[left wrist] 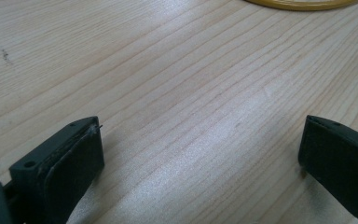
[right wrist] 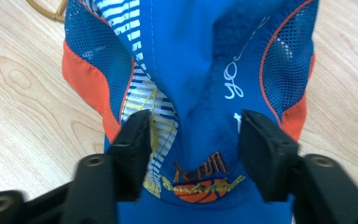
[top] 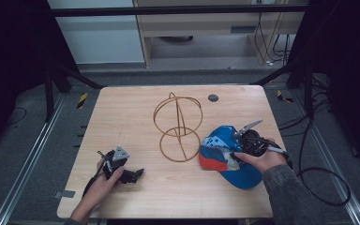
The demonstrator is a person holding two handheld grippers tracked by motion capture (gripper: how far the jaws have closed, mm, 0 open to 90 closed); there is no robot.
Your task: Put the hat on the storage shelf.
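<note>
The blue mesh cap (right wrist: 191,70), orange-trimmed with embroidery, lay crumpled on the table (top: 136,122). The right tool (right wrist: 193,135) hovered half-open astride its crown fold; the left tool (left wrist: 200,154) rested wide open, empty.

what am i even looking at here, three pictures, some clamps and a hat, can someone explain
There is no robot arm here: a person at a wooden table holds a hand-held clamp tool, a gripper with two black jaws, in each hand.

The high view looks down from above the person. The other two pictures come from small cameras riding on each tool, looking along its jaws.

On the table stand a gold wire stand made of hoops and a blue and orange cap.

The left gripper rests near the table's front edge, jaws wide apart over bare wood. The right gripper is at the cap, its jaws on either side of a fold of the blue fabric; whether they pinch it yet is hard to tell.
</note>
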